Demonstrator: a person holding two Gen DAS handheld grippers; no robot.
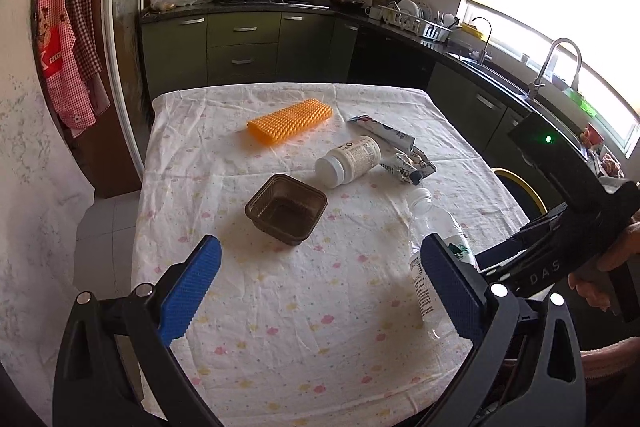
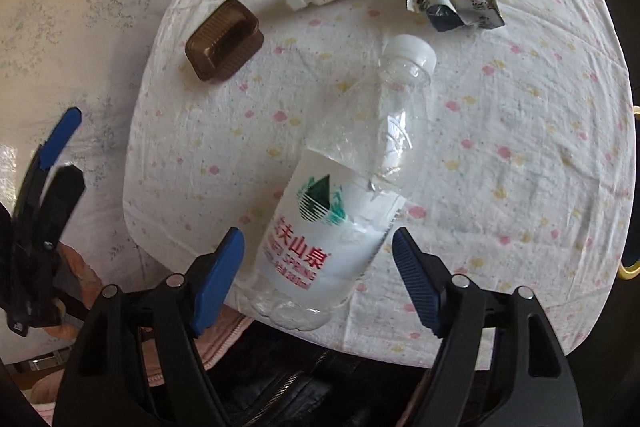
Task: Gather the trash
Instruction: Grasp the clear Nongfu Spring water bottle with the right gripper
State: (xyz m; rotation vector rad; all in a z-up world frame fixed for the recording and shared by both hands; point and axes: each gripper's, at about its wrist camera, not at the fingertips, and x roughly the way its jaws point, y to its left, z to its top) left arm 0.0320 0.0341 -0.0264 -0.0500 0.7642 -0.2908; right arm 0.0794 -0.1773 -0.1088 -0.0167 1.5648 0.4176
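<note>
Five pieces of trash lie on the cloth-covered table [image 1: 280, 327]: one clear water bottle [image 2: 344, 187], one brown plastic tray [image 1: 286, 207], one white pill bottle [image 1: 349, 161], one crumpled carton [image 2: 454, 1] and one flattened pouch [image 1: 380, 133]. One orange ridged block [image 1: 290, 122] is there too.

Nearest, at the table's near edge towards its right corner, the water bottle lies on its side, base at the edge and white cap pointing away towards the far edge, long axis running near to far with a slight lean right. The right gripper [image 2: 318, 263] hangs steeply over it, jaws spread wide, one blue pad on each side of the label and neither pressing it.

The left gripper [image 1: 320, 287] slants down over the near edge, jaws spread with nothing between them.

Past mid-table the tray sits open side up. Beyond it the pill bottle lies on its side, cap towards the near left corner, with the carton just beside it and the pouch behind. The orange block lies nearest the far edge.
</note>
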